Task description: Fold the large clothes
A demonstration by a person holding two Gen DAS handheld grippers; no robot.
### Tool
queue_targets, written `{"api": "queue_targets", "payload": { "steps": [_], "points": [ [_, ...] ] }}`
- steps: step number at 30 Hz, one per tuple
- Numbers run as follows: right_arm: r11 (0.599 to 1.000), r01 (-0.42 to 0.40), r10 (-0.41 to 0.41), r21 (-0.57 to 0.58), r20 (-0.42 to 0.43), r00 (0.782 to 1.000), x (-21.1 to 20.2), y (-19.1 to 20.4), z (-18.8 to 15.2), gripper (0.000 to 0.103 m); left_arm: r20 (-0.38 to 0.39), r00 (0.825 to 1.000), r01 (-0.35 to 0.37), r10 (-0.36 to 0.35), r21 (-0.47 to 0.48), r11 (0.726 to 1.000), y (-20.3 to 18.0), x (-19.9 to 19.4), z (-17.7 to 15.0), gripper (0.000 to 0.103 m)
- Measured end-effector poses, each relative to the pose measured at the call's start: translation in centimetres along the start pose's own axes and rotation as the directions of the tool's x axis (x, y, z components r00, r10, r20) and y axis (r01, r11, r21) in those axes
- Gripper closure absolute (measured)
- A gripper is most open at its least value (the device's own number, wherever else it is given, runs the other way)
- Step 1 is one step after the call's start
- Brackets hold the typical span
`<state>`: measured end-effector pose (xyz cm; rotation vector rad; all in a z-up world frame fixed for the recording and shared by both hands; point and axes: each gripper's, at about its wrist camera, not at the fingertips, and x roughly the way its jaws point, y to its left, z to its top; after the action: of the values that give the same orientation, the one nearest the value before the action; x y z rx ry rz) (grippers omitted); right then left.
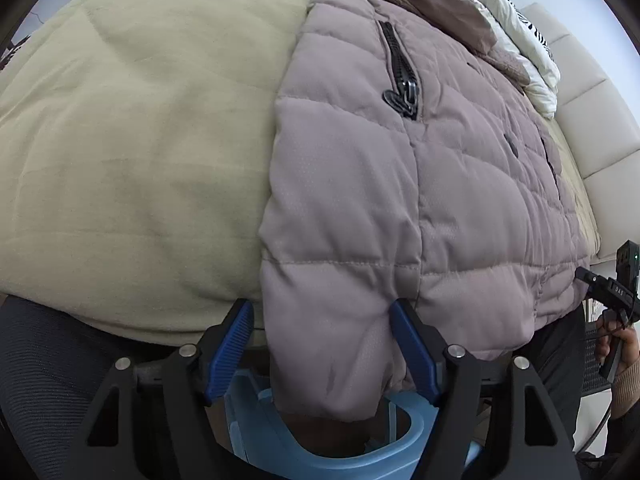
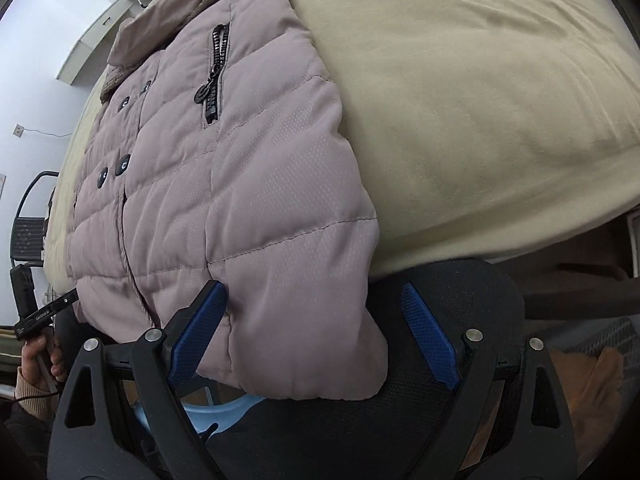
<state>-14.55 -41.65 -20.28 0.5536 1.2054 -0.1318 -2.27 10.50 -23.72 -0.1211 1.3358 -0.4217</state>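
A mauve quilted puffer jacket [image 1: 400, 184] lies on beige bedding [image 1: 140, 140], front up, with its black pocket zip [image 1: 402, 80] showing. Its hem hangs over the near edge of the bed. In the left wrist view my left gripper [image 1: 322, 354] stands open around one hem corner. The right pad rests against the fabric and the left pad is clear of it. In the right wrist view my right gripper [image 2: 314, 336] is open around the other hem corner of the jacket [image 2: 240, 200]. There the left pad touches the fabric and the right pad stands apart.
A pale blue plastic stool [image 1: 280, 436] sits below the hem. A black mesh chair back [image 2: 448, 288] is close under the bed edge. A white padded cover [image 1: 520, 40] lies beyond the collar, beside a cream cushioned panel [image 1: 592, 112]. A hand [image 2: 38, 354] shows at the frame edge.
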Motion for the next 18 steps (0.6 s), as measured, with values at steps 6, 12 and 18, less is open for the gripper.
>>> {"api": "queue_targets", "payload": {
  "steps": [6, 12, 18],
  "points": [
    [0.992, -0.128, 0.129, 0.019, -0.037, 0.991, 0.5, -0.7, -0.6, 0.055, -0.025, 0.999, 0.028, -0.029, -0.020, 0.999, -0.6, 0.8, 0.8, 0.034],
    [0.980, -0.195, 0.195, 0.050, -0.009, 0.981, -1.0, -1.8, -1.9, 0.082, -0.038, 0.991, 0.124, -0.125, -0.036, 0.992, -0.5, -0.1, -0.2, 0.092],
    [0.961, -0.276, 0.274, 0.011, 0.066, 0.959, -5.3, 0.6, -0.9, 0.092, 0.047, 0.968, 0.248, -0.246, -0.051, 0.967, -1.6, -5.7, 1.1, 0.096]
  ]
}}
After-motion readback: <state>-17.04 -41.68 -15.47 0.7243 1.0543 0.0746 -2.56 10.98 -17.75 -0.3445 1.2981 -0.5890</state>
